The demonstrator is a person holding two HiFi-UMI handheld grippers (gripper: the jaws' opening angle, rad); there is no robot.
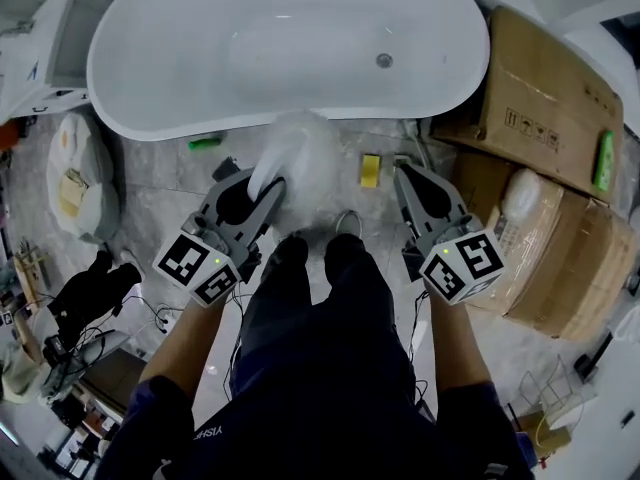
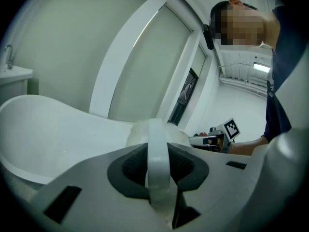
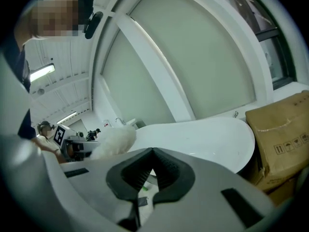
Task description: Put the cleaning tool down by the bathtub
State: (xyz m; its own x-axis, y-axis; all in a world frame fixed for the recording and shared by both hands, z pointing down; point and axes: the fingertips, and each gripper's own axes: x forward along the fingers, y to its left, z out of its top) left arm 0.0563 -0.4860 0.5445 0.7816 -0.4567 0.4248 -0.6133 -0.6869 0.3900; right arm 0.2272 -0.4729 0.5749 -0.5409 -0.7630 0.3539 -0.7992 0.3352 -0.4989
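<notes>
Just short of the bathtub point(image 1: 150, 88), the left gripper point(image 2: 157, 146) pinches the cleaning tool point(image 1: 300, 153) by its white handle, the fluffy head sticking out ahead, near the tub's outer wall. Farther along the bathtub, the right gripper point(image 1: 415, 176) has its jaws pressed together, empty.

head view high, steeply down onto floor point(image 1: 160, 173) and tub point(image 1: 160, 58), both gripper views low, looking along own jaws, tub side close, tub shared by all three
</notes>
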